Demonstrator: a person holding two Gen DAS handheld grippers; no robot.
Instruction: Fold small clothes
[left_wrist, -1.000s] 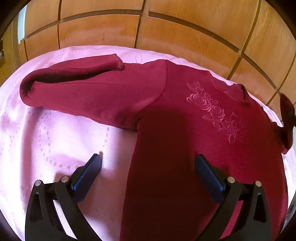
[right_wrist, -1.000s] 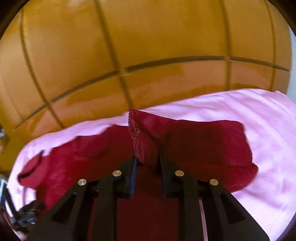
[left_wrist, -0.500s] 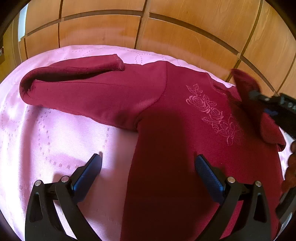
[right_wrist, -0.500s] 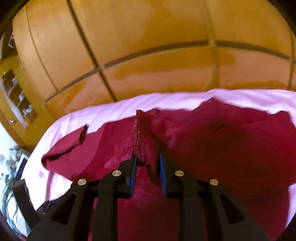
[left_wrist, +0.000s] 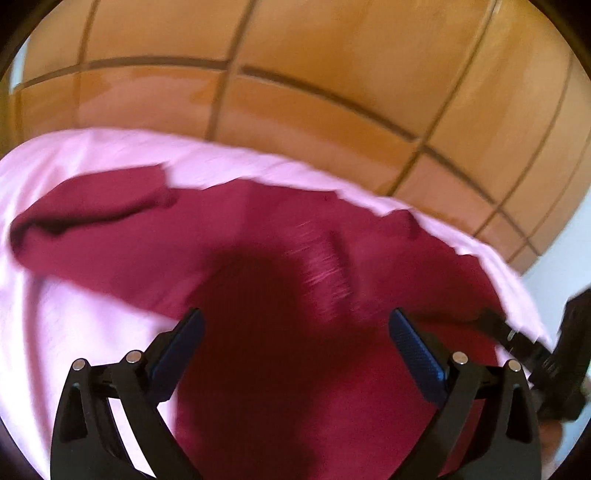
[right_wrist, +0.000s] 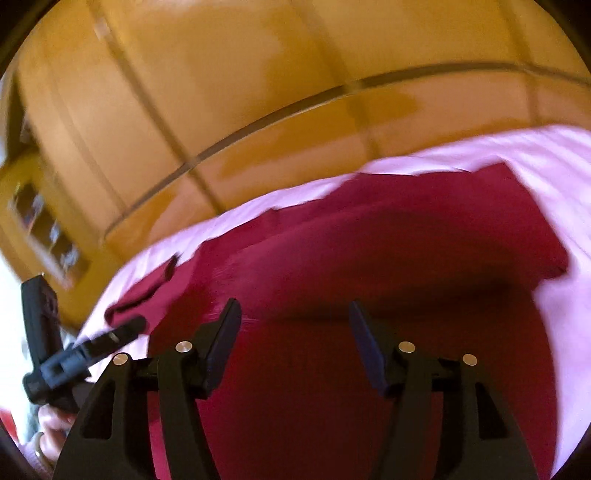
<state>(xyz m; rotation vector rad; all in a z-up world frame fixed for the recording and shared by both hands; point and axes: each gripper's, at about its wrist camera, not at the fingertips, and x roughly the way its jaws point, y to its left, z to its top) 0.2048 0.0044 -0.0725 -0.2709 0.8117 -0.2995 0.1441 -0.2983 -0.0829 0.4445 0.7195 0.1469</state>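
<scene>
My left claw (left_wrist: 293, 332) gapes wide, empty, over the dark red garment (left_wrist: 280, 229) on the pink cloth (left_wrist: 74, 325); far sleeve (left_wrist: 92, 199) lies beyond-left. My right claw (right_wrist: 293, 334) is opening: the pinched sleeve is released, now laid across the body ahead. One fold down.

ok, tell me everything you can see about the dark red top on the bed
The dark red top is a small long-sleeved garment in soft knit fabric, lying on the pink sheet. One sleeve stretches sideways, doubled back on itself. Pale embroidery marks the chest, blurred here. The other sleeve lies folded across the body. Neither the left gripper nor the opening right gripper pinches it.
</scene>
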